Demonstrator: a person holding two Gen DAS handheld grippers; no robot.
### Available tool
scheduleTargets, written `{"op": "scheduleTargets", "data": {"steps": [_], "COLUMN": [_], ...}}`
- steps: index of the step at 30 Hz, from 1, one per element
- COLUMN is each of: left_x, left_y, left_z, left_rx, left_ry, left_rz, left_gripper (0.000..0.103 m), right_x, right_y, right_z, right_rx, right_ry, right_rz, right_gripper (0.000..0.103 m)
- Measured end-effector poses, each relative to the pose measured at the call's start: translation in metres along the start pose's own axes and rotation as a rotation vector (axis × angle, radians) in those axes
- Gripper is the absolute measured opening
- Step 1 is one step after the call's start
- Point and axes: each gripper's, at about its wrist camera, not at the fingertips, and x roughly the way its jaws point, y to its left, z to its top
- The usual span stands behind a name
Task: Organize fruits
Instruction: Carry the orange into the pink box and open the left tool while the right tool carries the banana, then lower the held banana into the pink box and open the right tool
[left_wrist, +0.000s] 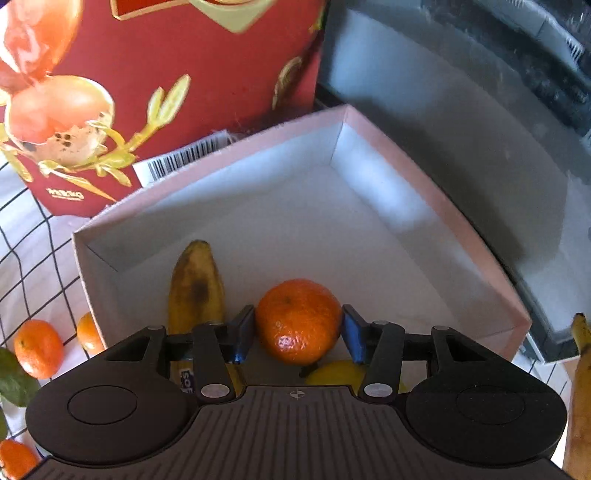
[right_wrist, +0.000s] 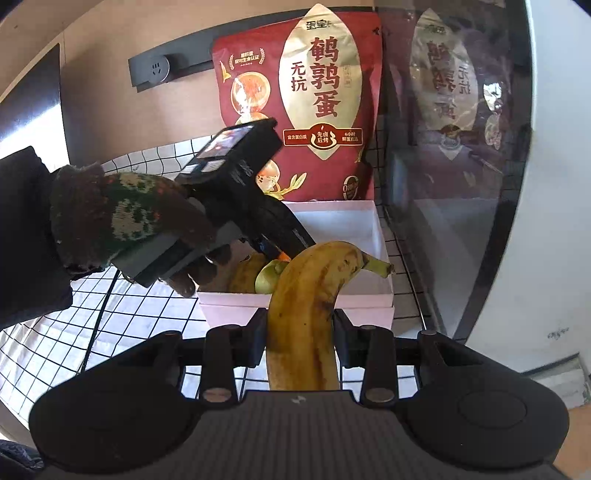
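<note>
Home table (grid tablecloth (right_wrist: 140, 317), wall socket (right_wrist: 157, 68), snack bag (right_wrist: 332, 110))

The right gripper (right_wrist: 299, 338) is clamped on a spotty yellow banana (right_wrist: 308, 314), stem tip pointing right over the pink box (right_wrist: 380, 236). The box sits on a black-grid tablecloth (right_wrist: 129, 317), with another banana (right_wrist: 245, 275) and something green (right_wrist: 269, 277) inside. A gloved hand (right_wrist: 122, 218) has the left gripper (right_wrist: 273, 236) angled down into the box. A red snack bag (right_wrist: 299, 110) stands right behind it.

A grid-patterned tablecloth (left_wrist: 33, 236) carries the pink box (left_wrist: 406, 173), red pouch (left_wrist: 184, 74) and loose mandarins (left_wrist: 38, 349).
</note>
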Motion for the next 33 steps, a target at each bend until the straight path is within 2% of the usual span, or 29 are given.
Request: {"op": "scheduleTargets", "data": {"steps": [6, 10, 13, 17, 24, 30, 33], "left_x": [-0.066, -0.106, -0.127, -0.141, -0.144, -0.141, -0.141], "left_y": [0.031, 0.048, 0.054, 0.055, 0.071, 0.087, 0.085], "left_z": [-0.025, -0.061, -0.100, -0.150, -0.210, -0.233, -0.236], "left_rx": [-0.148, -0.216, -0.251, -0.326, -0.463, -0.551, -0.545], "left_ry": [-0.228, -0.335, -0.381, -0.370, -0.340, -0.327, -0.318], "left_rz": [-0.121, -0.127, -0.116, -0.118, -0.086, -0.080, -0.086], "left_gripper": [0.051, 0.051, 0.051, 0.051, 0.051, 0.050, 0.050], "right_x": [0.004, 0.023, 0.052, 0.098, 0.160, 0.176, 0.185], "right_y": [-0.002, -0.013, -0.024, -0.029, -0.028, -0.042, -0.042], "right_z": [0.017, 0.043, 0.064, 0.079, 0.082, 0.083, 0.081], "right_rx": [-0.041, -0.034, 0.000, -0.010, -0.071, 0.047, 0.066], "right_ry": [-0.034, -0.039, 0.000, 0.079, 0.208, 0.263, 0.285], "right_rz": [0.009, 0.053, 0.096, 0.115, 0.009, 0.120, 0.126], "right_gripper": [0.036, 0.036, 0.036, 0.036, 0.036, 0.036, 0.036]}}
